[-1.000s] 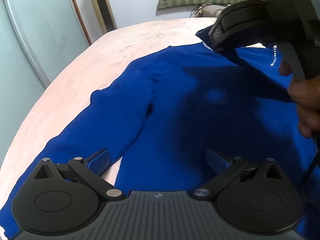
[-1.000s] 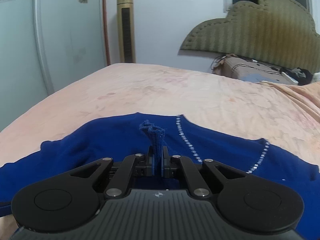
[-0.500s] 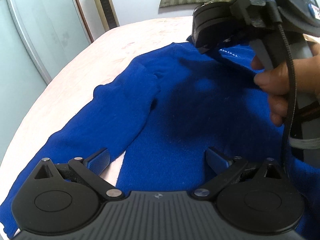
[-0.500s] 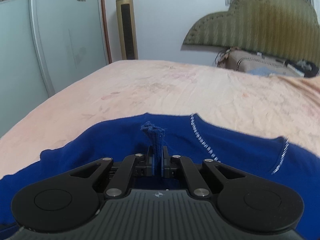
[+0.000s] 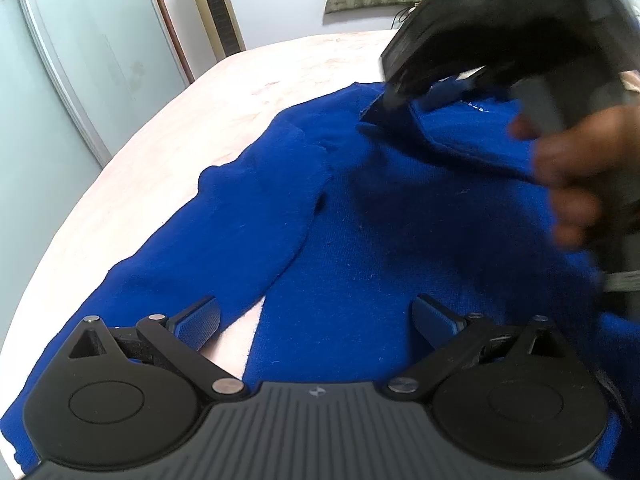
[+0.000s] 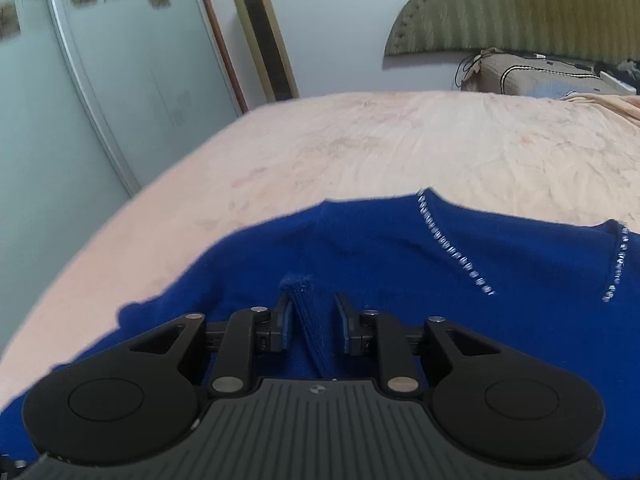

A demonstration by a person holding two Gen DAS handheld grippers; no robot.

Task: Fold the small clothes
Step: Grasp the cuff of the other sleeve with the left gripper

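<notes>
A royal-blue sweater [image 5: 360,220] lies spread on a pink bedsheet [image 5: 168,148], one sleeve [image 5: 224,236] stretched toward the lower left, its neckline trimmed with silver beads [image 6: 452,252]. My left gripper [image 5: 316,322] hovers open over the sweater's lower body, nothing between its fingers. My right gripper [image 6: 314,320] is near the shoulder, its jaws opening; a folded strip of blue fabric [image 6: 308,320] still stands between the pads, which no longer press on it. In the left wrist view the right gripper [image 5: 404,100] appears blurred at top right, held by a hand [image 5: 576,160].
The pink bedsheet [image 6: 380,148] reaches beyond the sweater to a padded green headboard [image 6: 520,8]. A gold tower fan [image 6: 260,32] and a frosted glass door [image 6: 120,80] stand at the left. A cushion [image 6: 532,76] lies at the bed's far right.
The right gripper's jaws have parted from the pinched blue fabric, which has sunk lower. The right gripper has rolled and shifted slightly. The left gripper has stayed where it was.
</notes>
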